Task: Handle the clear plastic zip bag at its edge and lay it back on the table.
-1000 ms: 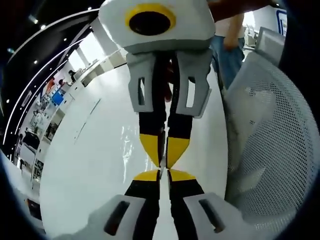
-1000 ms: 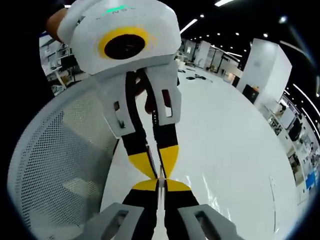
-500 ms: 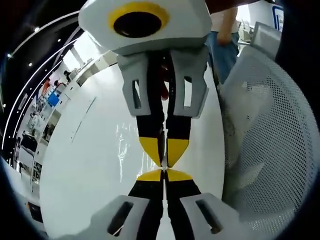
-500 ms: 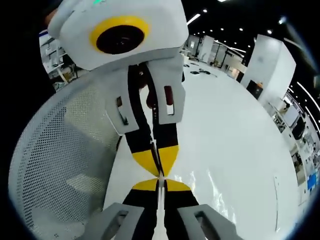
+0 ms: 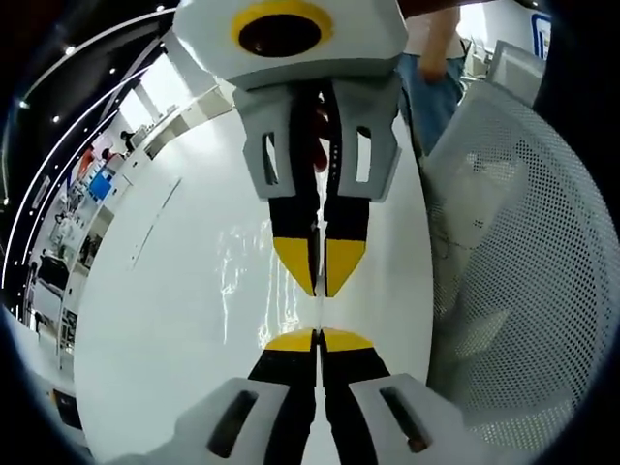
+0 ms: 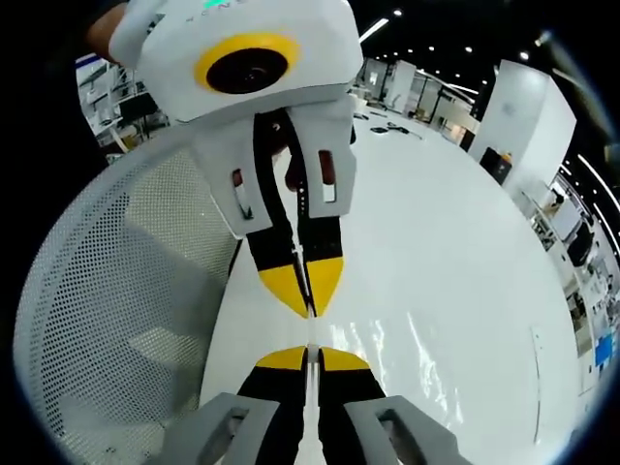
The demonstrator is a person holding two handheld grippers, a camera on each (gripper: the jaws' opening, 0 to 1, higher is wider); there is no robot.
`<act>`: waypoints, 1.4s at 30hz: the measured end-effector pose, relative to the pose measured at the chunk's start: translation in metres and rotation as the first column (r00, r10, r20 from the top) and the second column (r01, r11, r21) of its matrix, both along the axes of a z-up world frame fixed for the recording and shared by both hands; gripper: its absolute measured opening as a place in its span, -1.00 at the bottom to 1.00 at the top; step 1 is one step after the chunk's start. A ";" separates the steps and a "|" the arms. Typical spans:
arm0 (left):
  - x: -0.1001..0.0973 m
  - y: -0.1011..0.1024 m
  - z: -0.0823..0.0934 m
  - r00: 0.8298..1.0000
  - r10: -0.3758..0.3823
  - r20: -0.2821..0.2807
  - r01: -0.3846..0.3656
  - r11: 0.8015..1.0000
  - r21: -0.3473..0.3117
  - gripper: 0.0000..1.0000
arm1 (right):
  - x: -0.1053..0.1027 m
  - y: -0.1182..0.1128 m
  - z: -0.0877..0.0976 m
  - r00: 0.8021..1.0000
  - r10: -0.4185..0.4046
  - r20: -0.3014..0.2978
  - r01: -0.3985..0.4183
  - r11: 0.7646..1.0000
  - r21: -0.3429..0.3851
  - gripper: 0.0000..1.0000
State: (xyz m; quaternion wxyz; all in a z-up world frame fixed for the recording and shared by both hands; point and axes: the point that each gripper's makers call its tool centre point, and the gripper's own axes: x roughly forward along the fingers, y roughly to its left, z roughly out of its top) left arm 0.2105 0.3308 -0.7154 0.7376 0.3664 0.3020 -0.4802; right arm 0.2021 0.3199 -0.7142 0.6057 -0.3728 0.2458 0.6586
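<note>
In the left gripper view, the left gripper [image 5: 319, 334] rises from the bottom edge, its black jaws with yellow tips pressed together with only a thin seam between them. Facing it from above comes the right gripper [image 5: 318, 291], its yellow tips likewise pressed together and pointing down at the left gripper's tips, with a small gap between the two pairs. The clear plastic zip bag [image 5: 247, 276] lies over the white tabletop [image 5: 155, 320] as faint glossy wrinkles just left of both sets of tips. Its edge seems to run into the gap between the grippers, and a thin clear strip appears caught in each pair of jaws, though the film is too transparent to be certain. A white perforated mesh basket [image 5: 513, 281] stands to the right.

In the right gripper view, the right gripper [image 6: 312, 354] sits at the bottom, the left gripper [image 6: 308, 308] above it, the bag [image 6: 407, 363] glinting to the right, the basket [image 6: 126, 320] at left.
</note>
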 end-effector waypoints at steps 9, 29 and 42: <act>0.001 -0.008 0.002 1.000 0.001 -0.004 -0.001 1.000 -0.014 -0.94 | 0.000 0.004 0.003 1.000 0.010 0.011 -0.010 1.000 0.009 -1.00; 0.004 -0.010 0.000 1.000 0.010 -0.014 -0.010 1.000 -0.024 -1.00 | 0.003 0.001 0.000 1.000 0.007 0.005 -0.007 1.000 0.023 -1.00; 0.004 0.002 -0.004 0.999 0.037 -0.028 -0.037 0.999 -0.012 -1.00 | 0.006 -0.008 -0.006 0.999 -0.039 -0.019 0.039 0.999 0.023 -1.00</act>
